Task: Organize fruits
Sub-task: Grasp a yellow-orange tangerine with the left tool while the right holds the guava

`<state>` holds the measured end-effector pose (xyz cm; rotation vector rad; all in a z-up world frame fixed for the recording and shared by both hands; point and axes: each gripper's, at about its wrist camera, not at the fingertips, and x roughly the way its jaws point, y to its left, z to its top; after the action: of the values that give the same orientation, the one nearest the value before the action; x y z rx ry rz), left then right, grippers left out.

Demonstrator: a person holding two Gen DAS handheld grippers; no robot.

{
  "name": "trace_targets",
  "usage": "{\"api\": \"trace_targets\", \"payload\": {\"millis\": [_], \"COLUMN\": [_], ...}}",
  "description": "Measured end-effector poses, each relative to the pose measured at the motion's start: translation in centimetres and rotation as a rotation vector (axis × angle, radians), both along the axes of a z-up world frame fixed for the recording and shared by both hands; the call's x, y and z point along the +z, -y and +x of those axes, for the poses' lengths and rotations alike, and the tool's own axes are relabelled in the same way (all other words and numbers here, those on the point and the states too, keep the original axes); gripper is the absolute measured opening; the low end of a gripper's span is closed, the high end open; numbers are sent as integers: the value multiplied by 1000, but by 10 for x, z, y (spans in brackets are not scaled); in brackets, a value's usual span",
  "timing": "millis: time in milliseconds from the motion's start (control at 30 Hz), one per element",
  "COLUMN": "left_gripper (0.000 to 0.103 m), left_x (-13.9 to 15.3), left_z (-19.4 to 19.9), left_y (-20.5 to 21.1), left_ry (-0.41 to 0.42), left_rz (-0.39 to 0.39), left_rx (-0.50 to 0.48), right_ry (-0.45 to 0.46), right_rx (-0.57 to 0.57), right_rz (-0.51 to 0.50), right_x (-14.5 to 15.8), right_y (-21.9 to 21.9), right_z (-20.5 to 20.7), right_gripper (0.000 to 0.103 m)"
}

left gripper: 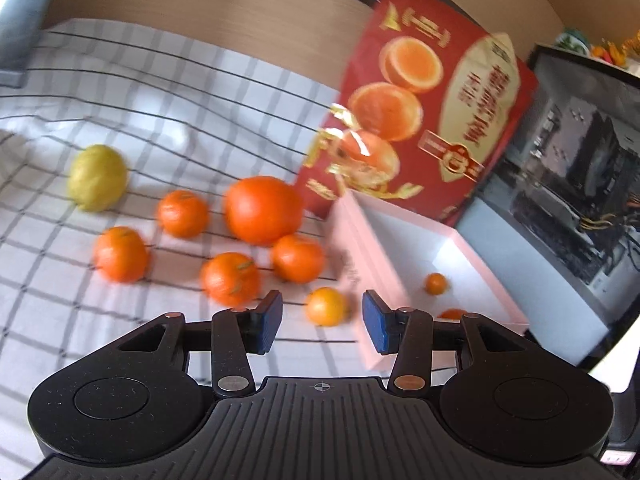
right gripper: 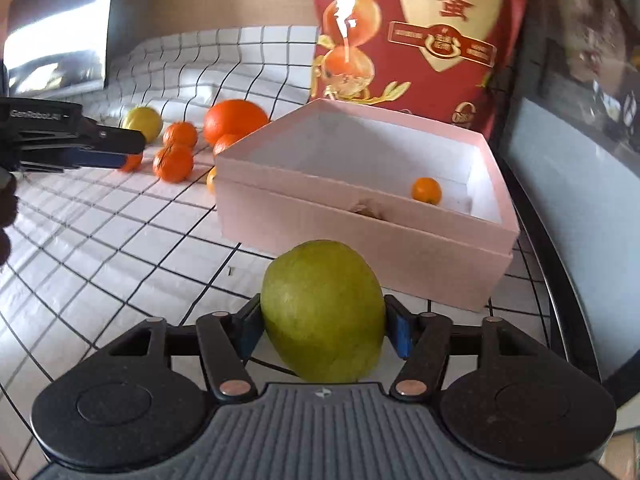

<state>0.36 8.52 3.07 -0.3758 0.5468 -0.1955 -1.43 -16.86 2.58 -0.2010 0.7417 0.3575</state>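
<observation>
The right gripper (right gripper: 323,322) clamps a green fruit (right gripper: 323,312) between its blue pads, just in front of the pink box (right gripper: 360,236). Inside the box, near its right wall, sits one small orange (right gripper: 427,190). The left gripper (left gripper: 322,322) hangs with jaws apart and nothing between them, above the checked cloth (left gripper: 120,100) just left of the box. Beyond it, left of the box, lie a tiny orange (left gripper: 326,306), several mandarins (left gripper: 230,278), a large orange (left gripper: 262,210) and a lemon (left gripper: 97,178). A red carton (left gripper: 440,112) stands behind the box.
</observation>
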Motion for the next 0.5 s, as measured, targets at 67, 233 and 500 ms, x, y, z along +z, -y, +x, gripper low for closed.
{"api": "trace_targets", "payload": {"millis": [67,233,500], "left_gripper": [49,49,49], "left_x": [3,4,-3], "left_z": [10,29,41], "left_y": [9,8,3], "left_ry": [-7,-5,-42], "left_rz": [29,24,22], "left_rx": [-21,14,-71], "right_ry": [-2,11,29], "right_rx": [-3,-22,-26], "right_rz": [35,90,107], "right_x": [0,1,4], "right_y": [4,12,14], "right_z": [0,-4,-4], "right_gripper": [75,79,82]}}
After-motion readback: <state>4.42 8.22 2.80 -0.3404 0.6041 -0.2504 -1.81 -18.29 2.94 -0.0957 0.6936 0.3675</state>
